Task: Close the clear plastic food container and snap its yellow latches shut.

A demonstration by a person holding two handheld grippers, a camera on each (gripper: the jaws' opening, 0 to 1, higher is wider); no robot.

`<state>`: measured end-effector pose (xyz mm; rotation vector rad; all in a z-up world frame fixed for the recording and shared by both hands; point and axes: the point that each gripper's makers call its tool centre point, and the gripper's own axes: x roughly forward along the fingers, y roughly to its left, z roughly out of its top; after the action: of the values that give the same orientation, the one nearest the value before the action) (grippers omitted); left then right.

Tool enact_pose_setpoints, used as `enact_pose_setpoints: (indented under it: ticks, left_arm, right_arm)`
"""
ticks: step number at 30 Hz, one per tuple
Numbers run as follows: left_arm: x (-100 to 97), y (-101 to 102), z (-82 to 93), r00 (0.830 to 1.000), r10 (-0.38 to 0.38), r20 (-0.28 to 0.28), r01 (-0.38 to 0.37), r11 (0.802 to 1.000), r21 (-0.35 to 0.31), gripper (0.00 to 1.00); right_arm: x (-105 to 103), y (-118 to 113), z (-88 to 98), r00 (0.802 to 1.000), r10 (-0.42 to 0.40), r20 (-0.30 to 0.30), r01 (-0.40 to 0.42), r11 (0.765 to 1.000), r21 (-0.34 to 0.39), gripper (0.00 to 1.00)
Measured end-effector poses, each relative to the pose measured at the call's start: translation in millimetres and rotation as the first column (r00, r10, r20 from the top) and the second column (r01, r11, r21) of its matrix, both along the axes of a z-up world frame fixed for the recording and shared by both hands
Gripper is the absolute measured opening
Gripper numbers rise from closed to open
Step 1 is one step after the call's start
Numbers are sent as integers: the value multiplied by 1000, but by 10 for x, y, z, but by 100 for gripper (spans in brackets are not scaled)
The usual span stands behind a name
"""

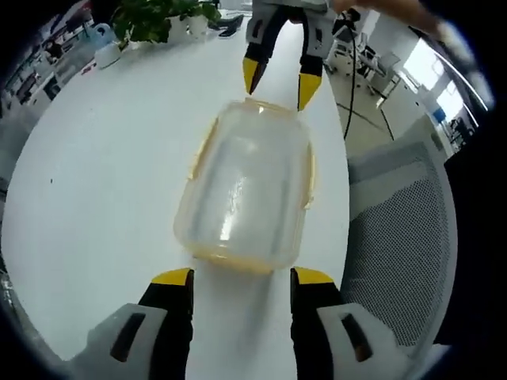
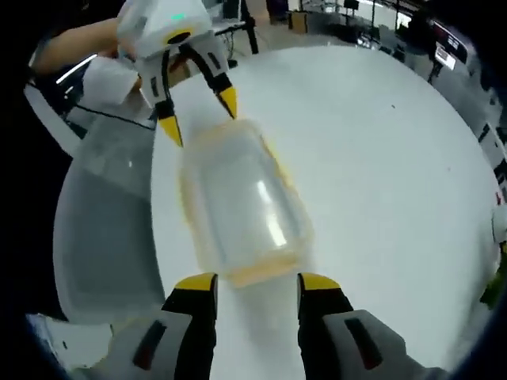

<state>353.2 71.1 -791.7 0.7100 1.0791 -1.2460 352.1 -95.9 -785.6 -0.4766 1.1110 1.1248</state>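
Observation:
A clear plastic food container [image 1: 244,186] with its lid on lies on the white table [image 1: 111,158], yellow latches along its edges. My left gripper [image 1: 240,279] is open, its yellow tips just short of the container's near end. The right gripper [image 1: 280,81] is open at the far end, tips pointing down at the rim. In the right gripper view the container [image 2: 242,207] lies between my right gripper [image 2: 257,285], open at its near end, and the left gripper [image 2: 198,112], open at the far end. I cannot tell whether the latches are snapped down.
A potted plant [image 1: 162,17] and a blue bottle [image 1: 103,38] stand at the table's far edge. A grey mesh chair [image 1: 400,237] sits beside the table on the right. A person's sleeve [image 2: 111,75] shows behind the left gripper.

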Motion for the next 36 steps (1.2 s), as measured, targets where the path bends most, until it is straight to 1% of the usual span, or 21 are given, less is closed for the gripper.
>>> enact_pose_setpoints:
  ticks: [1,2,4,6,10,11,12,14,15,16,17,18,20,22,23,24,28,30,34,35,36]
  left_arm:
    - [-13,-33,19,1000,13,-13,-14,999,-32,48]
    - [-13,-34,22,999,26,-18,-27,999,-35,48]
    - [9,-17,30,995,94,-45,-96,995,-39,46]
    - [32,-35,33,987,145,-67,-149,987,-57,45]
    - [29,-65,42,960,249,-127,-259,963,-76,43]
    - [32,-66,35,958,253,-131,-265,961,-77,43]
    - [30,-58,22,952,272,-138,-283,957,-69,44]
    - [42,-41,2,943,302,-142,-313,948,-57,44]
    - [44,-43,-1,940,309,-145,-320,946,-57,44]
    - [51,-48,-3,928,338,-158,-351,934,-60,44]
    - [61,-56,0,919,360,-162,-374,925,-65,43]
    - [98,-63,5,904,397,-159,-412,908,-76,43]
    - [168,-80,20,898,418,-138,-433,895,-104,41]
    - [171,-82,17,859,478,-181,-500,860,-100,41]
    - [161,-87,19,846,494,-199,-518,850,-97,41]
    - [150,-78,12,835,507,-211,-533,841,-88,41]
    - [154,-15,-21,808,542,-229,-570,818,-73,41]
    - [148,6,-20,779,573,-253,-605,793,-68,41]
    - [135,8,-6,700,638,-321,-688,723,-63,39]
    - [126,2,-2,665,660,-350,-718,694,-56,38]
    - [122,4,-2,646,672,-361,-733,678,-51,38]
  right_arm:
    - [0,2,4,999,-30,-17,30,1000,4,38]
    - [2,2,5,999,-43,-24,43,999,5,36]
    - [42,9,24,997,-73,-25,73,997,22,34]
    - [61,7,34,991,-127,-42,129,991,29,34]
    - [70,-33,19,978,-197,-66,199,980,23,33]
    - [68,-35,16,972,-221,-78,224,974,25,33]
    - [53,-63,1,948,-295,-120,298,955,8,32]
    - [78,-26,18,932,-331,-149,342,938,53,31]
    - [81,-29,21,916,-365,-169,378,924,55,31]
    - [92,-25,33,903,-390,-179,407,911,67,30]
    - [113,-30,37,897,-405,-176,422,903,74,29]
    - [124,-46,29,894,-412,-174,429,900,73,29]
    - [131,-36,23,891,-419,-176,437,896,77,29]
    - [110,-16,10,882,-433,-186,451,890,69,29]
    - [104,-13,2,881,-435,-187,453,889,64,29]
    - [101,-9,-9,880,-437,-188,454,889,59,29]
    - [112,10,-8,872,-452,-188,469,881,59,29]
    - [112,9,-13,866,-462,-191,479,876,51,29]
    - [136,6,-12,847,-494,-198,511,858,45,29]
    - [138,10,-9,840,-503,-202,521,852,45,29]
    - [147,11,-5,829,-519,-207,538,842,44,30]
